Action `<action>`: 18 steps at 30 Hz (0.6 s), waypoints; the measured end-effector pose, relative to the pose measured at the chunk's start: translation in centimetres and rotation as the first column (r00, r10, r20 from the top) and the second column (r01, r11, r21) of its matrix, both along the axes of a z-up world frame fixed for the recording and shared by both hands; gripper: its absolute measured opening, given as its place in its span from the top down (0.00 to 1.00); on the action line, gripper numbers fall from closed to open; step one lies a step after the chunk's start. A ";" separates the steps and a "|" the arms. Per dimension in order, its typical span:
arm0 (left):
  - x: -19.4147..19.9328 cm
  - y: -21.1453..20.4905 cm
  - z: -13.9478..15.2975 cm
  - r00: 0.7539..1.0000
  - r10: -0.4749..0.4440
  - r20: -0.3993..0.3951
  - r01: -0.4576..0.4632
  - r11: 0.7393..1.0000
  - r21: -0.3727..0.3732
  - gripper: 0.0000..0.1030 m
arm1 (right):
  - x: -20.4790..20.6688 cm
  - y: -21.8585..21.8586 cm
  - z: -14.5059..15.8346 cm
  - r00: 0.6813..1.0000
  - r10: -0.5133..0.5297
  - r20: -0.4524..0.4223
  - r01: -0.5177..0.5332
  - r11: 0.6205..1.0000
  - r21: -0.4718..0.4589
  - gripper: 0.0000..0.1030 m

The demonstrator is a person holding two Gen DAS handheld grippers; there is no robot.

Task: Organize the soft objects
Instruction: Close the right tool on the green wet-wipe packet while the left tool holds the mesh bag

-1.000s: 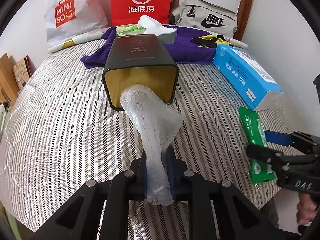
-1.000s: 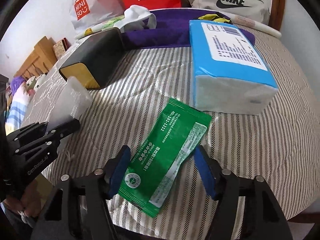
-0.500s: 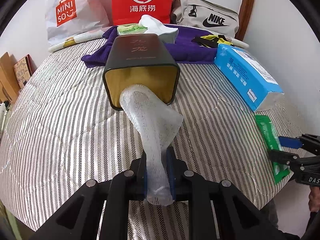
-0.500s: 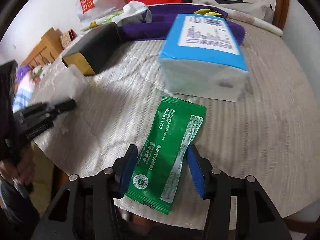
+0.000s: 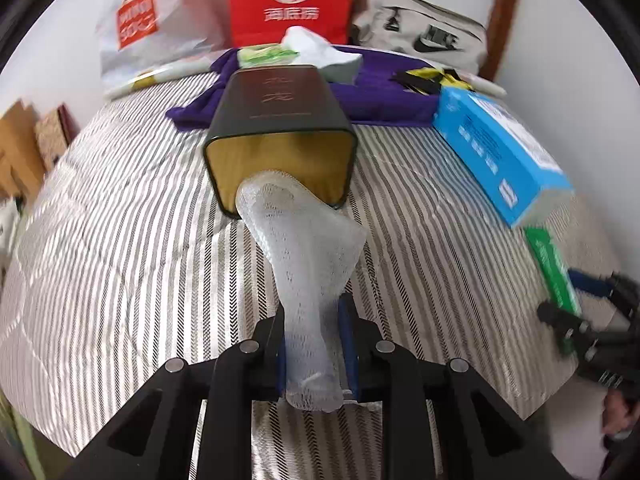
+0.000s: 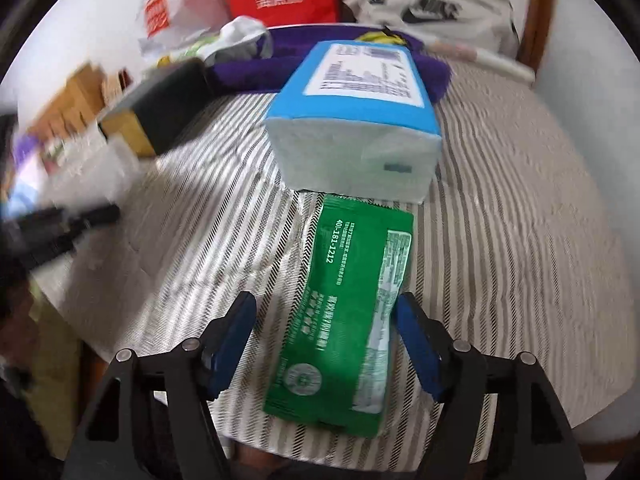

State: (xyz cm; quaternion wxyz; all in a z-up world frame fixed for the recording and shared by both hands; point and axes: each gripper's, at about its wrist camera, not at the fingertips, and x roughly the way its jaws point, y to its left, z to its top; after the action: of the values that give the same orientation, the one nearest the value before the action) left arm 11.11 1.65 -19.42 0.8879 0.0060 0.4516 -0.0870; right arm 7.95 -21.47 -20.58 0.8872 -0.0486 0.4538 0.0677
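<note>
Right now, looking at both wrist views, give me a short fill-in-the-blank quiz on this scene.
1. The left tongs pinch a white foam ____.
2. The foam's far end sits in the mouth of the black ____.
3. The green packet lies between the right tongs' ____ jaws.

Missing words: net sleeve; tin; open

"400-181-1212" on green packet (image 6: 352, 304) (white print)

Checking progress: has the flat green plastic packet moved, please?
Yes: the green packet has slid toward the blue tissue pack, its far edge now meeting it.
</note>
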 end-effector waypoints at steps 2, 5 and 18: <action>0.1 0.3 0.0 1.000 0.012 -0.009 -0.012 1.000 -0.027 0.80 | -0.4 0.1 0.1 0.999 0.033 0.021 -0.034 0.999 0.010 0.49; 0.1 0.3 -0.1 1.000 0.016 -0.012 -0.016 0.999 -0.037 0.80 | -0.4 -0.4 0.3 0.999 0.026 0.027 -0.027 0.999 0.019 0.57; -0.7 0.2 0.8 0.999 0.018 -0.048 -0.022 0.996 -0.088 0.82 | -1.1 -2.6 1.3 0.999 0.005 0.033 -0.010 0.991 0.136 0.69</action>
State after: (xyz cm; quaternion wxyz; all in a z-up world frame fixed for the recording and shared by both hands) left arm 10.40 1.84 -18.61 0.8772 -0.0400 0.4683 -0.0981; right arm 6.84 -24.04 -19.26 0.8955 0.0094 0.4333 0.1012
